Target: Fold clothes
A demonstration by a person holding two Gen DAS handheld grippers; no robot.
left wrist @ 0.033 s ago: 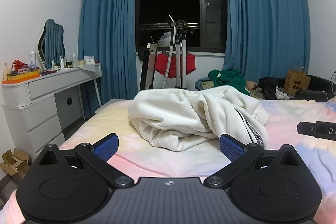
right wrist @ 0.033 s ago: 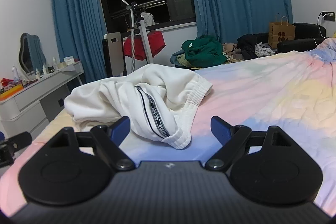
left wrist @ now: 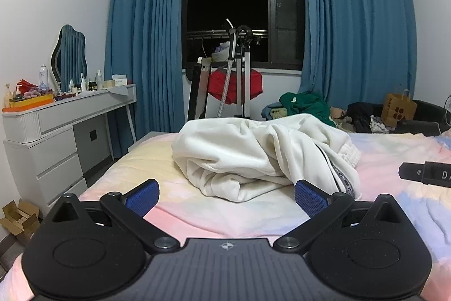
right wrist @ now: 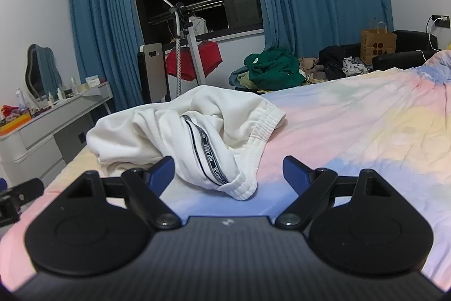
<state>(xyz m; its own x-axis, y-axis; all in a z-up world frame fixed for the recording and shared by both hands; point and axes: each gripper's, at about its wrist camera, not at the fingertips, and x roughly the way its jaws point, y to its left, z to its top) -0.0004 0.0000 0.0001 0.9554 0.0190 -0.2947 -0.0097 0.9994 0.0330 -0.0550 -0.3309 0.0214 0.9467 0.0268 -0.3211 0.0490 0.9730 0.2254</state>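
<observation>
Both jaws are spread wide, nothing gripped: left gripper (left wrist: 227,195) and right gripper (right wrist: 228,172) are aimed at the crumpled trousers (right wrist: 180,137) on the bed (right wrist: 352,131).

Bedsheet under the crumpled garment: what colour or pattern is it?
Pastel tie-dye bedsheet: pink, yellow, blue; clearest in right wrist view.

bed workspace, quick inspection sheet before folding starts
surface: pastel tie-dye bed sheet, wrinkled
job's things: crumpled white trousers with black side stripe, unfolded, lying on the sheet
clutter: green garment pile beyond the bed; brown paper bag
grippers: left claw open, nothing held; right claw open, trouser cuff between the fingers, not pinched
cables: white charger cable at wall socket
surroundings: blue curtains, grey dressing table
</observation>
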